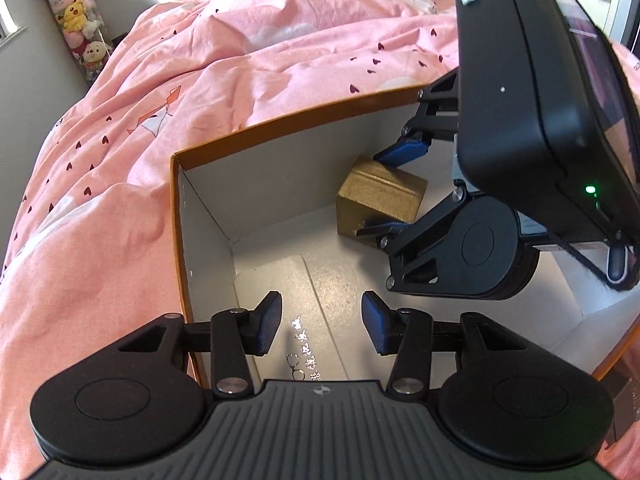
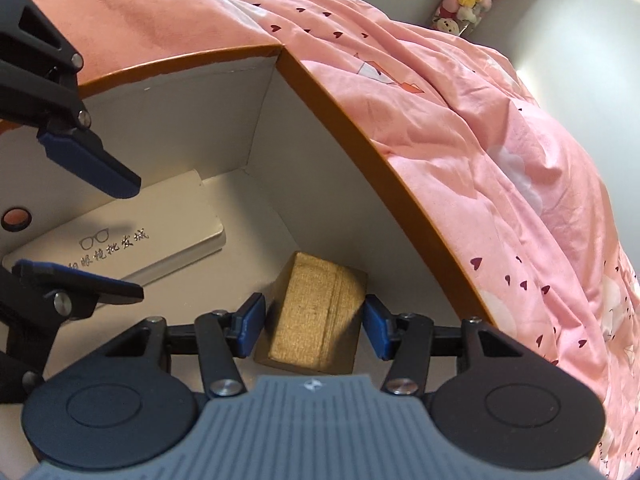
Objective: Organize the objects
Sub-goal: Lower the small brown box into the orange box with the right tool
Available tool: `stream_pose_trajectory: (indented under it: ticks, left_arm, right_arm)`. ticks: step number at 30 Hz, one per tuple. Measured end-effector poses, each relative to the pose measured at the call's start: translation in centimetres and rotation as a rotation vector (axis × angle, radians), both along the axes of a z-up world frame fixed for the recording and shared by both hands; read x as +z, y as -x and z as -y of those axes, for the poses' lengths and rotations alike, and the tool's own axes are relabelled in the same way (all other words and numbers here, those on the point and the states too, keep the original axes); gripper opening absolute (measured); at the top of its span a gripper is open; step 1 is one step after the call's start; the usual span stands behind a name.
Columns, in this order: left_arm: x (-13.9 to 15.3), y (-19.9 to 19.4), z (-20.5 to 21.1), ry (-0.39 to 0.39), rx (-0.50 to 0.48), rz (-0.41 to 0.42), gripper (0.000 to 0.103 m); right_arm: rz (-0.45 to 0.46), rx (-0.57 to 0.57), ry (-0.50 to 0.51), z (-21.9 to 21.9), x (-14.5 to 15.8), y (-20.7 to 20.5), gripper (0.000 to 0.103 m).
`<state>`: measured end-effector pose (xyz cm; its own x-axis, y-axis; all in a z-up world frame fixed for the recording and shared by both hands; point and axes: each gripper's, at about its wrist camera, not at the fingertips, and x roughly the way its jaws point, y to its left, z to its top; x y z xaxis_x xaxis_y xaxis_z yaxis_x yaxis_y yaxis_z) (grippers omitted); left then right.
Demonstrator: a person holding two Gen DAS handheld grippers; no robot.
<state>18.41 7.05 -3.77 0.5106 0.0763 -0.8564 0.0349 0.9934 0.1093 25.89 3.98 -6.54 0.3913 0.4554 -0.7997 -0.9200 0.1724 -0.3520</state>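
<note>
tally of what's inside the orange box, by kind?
Brown fabric box: 1
White glasses case: 1
Total: 2, both on the floor of the orange box.

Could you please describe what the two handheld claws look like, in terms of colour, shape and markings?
Both claws, left and right, have black linkage arms with silver pivot screws, round black hubs, blue textured pads and a grey ribbed body. The right unit's black housing carries a white sticker and a green light.
</note>
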Motion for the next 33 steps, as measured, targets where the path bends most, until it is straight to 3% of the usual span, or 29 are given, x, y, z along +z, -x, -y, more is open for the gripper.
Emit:
stream_pose_trajectory:
  ticks: [6, 13, 16, 20, 21, 25, 29, 30, 32, 33]
  left_arm:
    - [0.2, -0.4, -0.6, 0.056, 0.017, 0.010, 0.055]
    - [0.6, -0.4, -1.4, 0.125, 0.030, 0.015, 0.055]
    - [0.8, -0.2, -2.0, 0.162, 0.044, 0.014, 0.053]
    - [1.0, -0.2, -2.7, 0.217, 0.066, 0.009, 0.052]
    - [1.1, -0.2, -2.8, 0.227, 0.070, 0.007, 0.052]
    - [1.2, -0.2, -3.1, 0.241, 0.088, 0.001, 0.051]
    - [1.2, -0.3, -3.1, 0.244, 0.088, -0.002, 0.050]
    - [1.2, -0.3, -3.0, 0.243, 0.086, -0.003, 0.050]
    - [1.2, -0.4, -2.9, 0.241, 0.081, -0.005, 0.050]
    - [1.2, -0.4, -2.9, 0.243, 0.079, -0.006, 0.050]
  right_arm:
    - [-0.035, -0.046, 0.003, 0.7, 0.8, -0.5, 0.075]
    - [-0.183, -0.198, 0.028, 2.4, 1.3, -2.2, 0.076]
    - [-0.276, -0.260, 0.003, 3.0, 1.0, -3.0, 0.069]
    - [-0.415, -0.312, -0.039, 3.2, 0.5, -3.6, 0.048]
    - [-0.412, -0.319, -0.038, 3.1, 0.4, -3.5, 0.044]
    - [-0.411, -0.330, -0.039, 3.0, 0.2, -3.4, 0.044]
    - [-0.288, -0.236, -0.005, 2.6, 0.1, -2.3, 0.044]
    - [-0.244, -0.205, 0.009, 2.7, 0.1, -1.9, 0.031]
    - [-0.176, -0.156, 0.052, 2.6, -0.1, -1.4, 0.015]
    - [-0.127, -0.146, 0.069, 2.6, -0.3, -1.1, 0.017]
